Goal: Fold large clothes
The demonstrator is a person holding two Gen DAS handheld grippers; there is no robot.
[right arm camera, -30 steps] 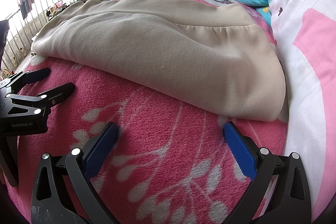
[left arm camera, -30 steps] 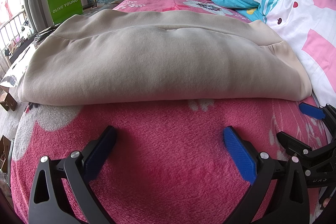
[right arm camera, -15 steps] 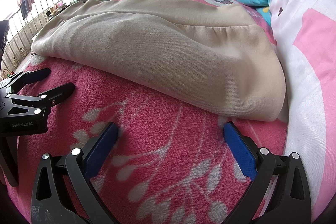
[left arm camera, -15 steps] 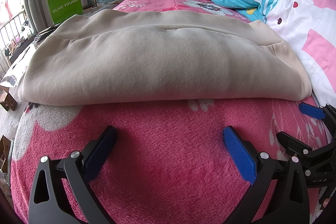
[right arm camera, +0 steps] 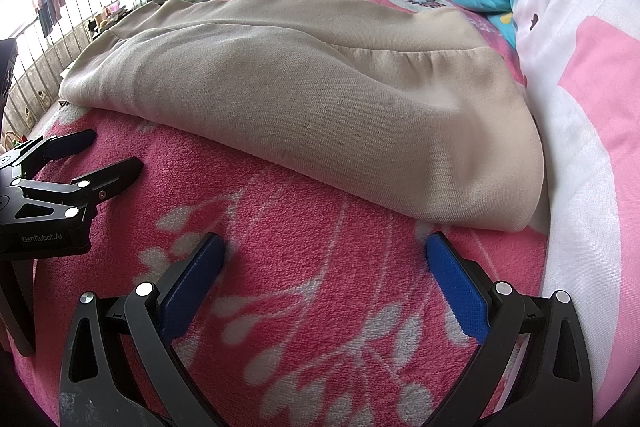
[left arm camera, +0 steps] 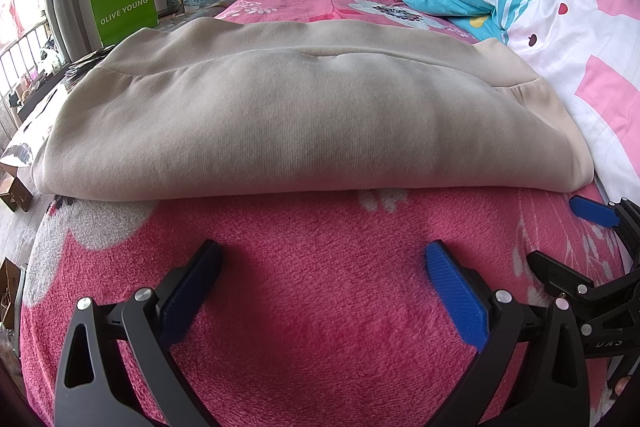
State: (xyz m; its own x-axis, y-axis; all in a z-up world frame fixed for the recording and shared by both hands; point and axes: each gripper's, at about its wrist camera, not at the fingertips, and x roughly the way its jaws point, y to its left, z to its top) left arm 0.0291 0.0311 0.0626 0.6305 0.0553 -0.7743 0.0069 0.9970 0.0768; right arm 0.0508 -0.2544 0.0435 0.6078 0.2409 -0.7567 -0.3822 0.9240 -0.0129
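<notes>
Change since earlier frame: nothing has moved; both claws and the garment sit as they did a second ago.
Left claw (left arm camera: 322, 279): released, jaws spread wide, empty, over bare pink blanket (left arm camera: 320, 327) near the bed's near edge, just short of the garment's fold.
Right claw (right arm camera: 324, 273): released too, jaws wide, nothing between them, beside my left claw and closer to the bed's right side.
Beige garment (left arm camera: 304, 115): lies across the bed from left edge to the rolled duvet (right arm camera: 592, 147) on the right; already doubled over, rounded fold line facing me, seam of the upper layer visible behind.
Step in hand (judgement): pause between folds; one fold looks done, and the piece remains wide.
Next move calls for (judgement): each of my claws reaching forward to one end of the near fold, pinching both layers together, then carrying the ends across evenly.
Watch for: thick fleece slipping from the pads; the right end tucks against the duvet, so access there is tight.
</notes>
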